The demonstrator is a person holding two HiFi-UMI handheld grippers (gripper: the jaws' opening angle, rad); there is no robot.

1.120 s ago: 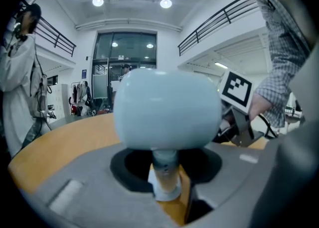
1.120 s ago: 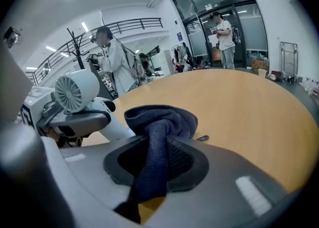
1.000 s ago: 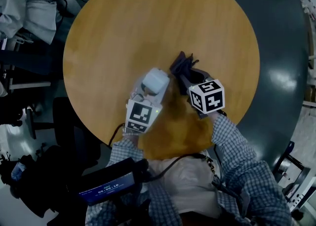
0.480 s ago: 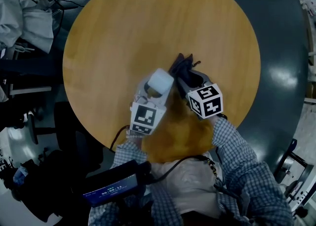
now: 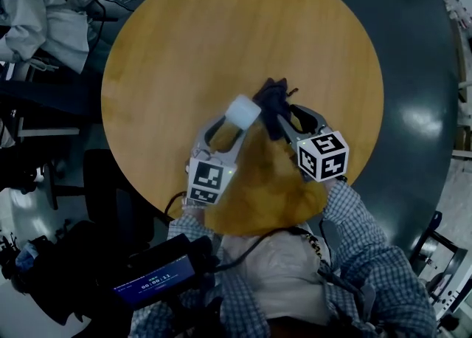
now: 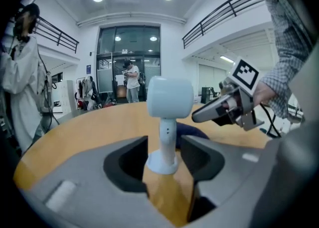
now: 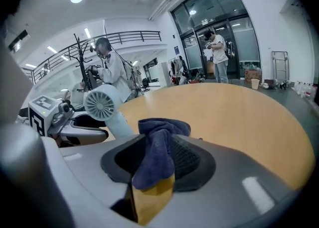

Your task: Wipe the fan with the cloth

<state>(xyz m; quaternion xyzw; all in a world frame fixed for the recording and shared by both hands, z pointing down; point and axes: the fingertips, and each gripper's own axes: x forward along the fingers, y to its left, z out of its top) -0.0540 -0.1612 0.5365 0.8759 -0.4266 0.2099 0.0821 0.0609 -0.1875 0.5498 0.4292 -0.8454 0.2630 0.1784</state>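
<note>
A small white fan (image 5: 243, 110) stands upright on the round wooden table (image 5: 221, 26). My left gripper (image 5: 228, 126) reaches around its stem. In the left gripper view the fan (image 6: 167, 122) sits between the jaws of my left gripper (image 6: 163, 153) with a gap on each side; the jaws are opening. A dark blue cloth (image 5: 271, 97) lies bunched just right of the fan. My right gripper (image 5: 289, 116) is behind it, jaws opening. In the right gripper view the cloth (image 7: 157, 147) hangs between the jaws of my right gripper (image 7: 159, 155), against one pad and clear of the other.
Clothes and bags (image 5: 44, 19) are piled off the table's left side. A dark chair (image 5: 103, 181) stands at the near left. A device with a lit screen (image 5: 155, 277) hangs at my chest. People (image 6: 132, 80) stand far off in the hall.
Both grippers' jaws have spread wider and both have drawn back a little toward me. The fan stays standing on the table and the cloth stays beside it.
</note>
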